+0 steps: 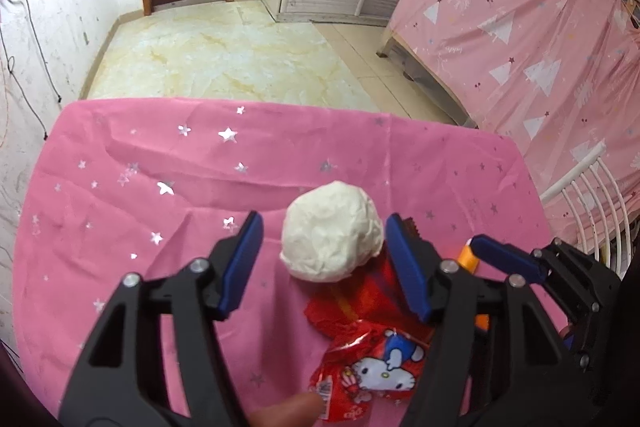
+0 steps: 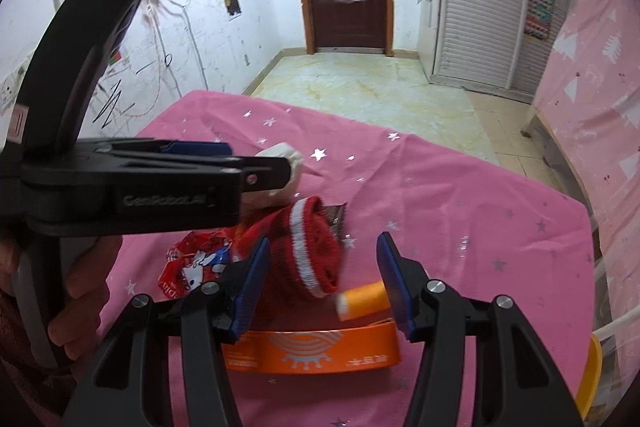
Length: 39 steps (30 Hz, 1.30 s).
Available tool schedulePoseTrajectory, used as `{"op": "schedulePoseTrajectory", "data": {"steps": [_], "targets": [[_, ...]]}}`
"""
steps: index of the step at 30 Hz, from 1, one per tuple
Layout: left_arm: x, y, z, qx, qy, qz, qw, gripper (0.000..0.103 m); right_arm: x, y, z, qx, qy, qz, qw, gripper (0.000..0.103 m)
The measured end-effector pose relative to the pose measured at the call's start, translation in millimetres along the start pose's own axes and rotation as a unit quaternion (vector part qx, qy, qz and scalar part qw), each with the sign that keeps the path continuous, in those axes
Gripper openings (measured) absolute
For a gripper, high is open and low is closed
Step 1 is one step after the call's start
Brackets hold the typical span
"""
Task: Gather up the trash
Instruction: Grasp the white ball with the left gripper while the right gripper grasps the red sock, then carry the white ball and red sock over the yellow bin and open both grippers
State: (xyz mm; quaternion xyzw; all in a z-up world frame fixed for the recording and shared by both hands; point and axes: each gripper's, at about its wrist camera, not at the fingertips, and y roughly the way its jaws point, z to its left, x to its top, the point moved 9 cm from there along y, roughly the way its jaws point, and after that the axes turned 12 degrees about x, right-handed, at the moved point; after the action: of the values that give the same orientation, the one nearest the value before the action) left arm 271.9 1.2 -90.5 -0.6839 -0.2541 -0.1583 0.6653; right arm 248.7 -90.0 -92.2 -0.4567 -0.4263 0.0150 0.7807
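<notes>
Now I hold both tongs over a pink starred tablecloth [image 1: 120, 147]. My left gripper [image 1: 320, 259] is released, jaws straddling a crumpled white paper ball [image 1: 330, 231] without touching it. My right gripper [image 2: 322, 287] is also released, above a red sock [image 2: 308, 247] and an orange tube [image 2: 362, 299]. A red cartoon wrapper [image 1: 372, 375] lies nearer me. Closing carelessly, I judge, could snag the sock instead of trash, or squirt the light ball away.

On the pink table [image 2: 460, 211]: 1 white paper wad [image 1: 331, 231], 1 red cartoon wrapper [image 1: 370, 373], 1 red sock w/ white stripes [image 2: 308, 251], 1 orange tube [image 2: 362, 299], 1 orange card strip [image 2: 312, 349], 1 dark wrapper scrap [image 2: 337, 215]. 2 grippers: left [image 1: 324, 261], right [image 2: 322, 277].
</notes>
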Motion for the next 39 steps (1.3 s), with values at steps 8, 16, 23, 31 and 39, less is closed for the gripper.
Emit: {"op": "schedulePoseTrajectory", "data": {"steps": [8,16,23,31,39], "targets": [[-3.0,6.4,-1.6,0.000,-0.005,0.004,1.0000,0.048,-1.5,15.2,10.7,0.011,-0.010,0.012,1.000,0.049],[-4.8,2.0,4.4,0.003,-0.015,0.001,0.9999,0.047,-3.1,10.5,11.5,-0.005,-0.019,0.011,1.000,0.006],[-0.6,-11.5,7.7,0.007,-0.022,-0.011,0.9997,0.047,0.5,-2.5,18.5,-0.011,-0.026,-0.008,1.000,0.002],[10.4,-39.3,2.4,0.010,-0.021,-0.039,0.9990,0.047,4.3,-36.9,8.4,-0.018,-0.002,-0.053,0.998,0.002],[12.7,-57.7,-15.5,0.015,-0.009,-0.056,0.9983,0.047,4.8,-80.6,-4.6,-0.025,0.020,-0.104,0.994,0.002]]}}
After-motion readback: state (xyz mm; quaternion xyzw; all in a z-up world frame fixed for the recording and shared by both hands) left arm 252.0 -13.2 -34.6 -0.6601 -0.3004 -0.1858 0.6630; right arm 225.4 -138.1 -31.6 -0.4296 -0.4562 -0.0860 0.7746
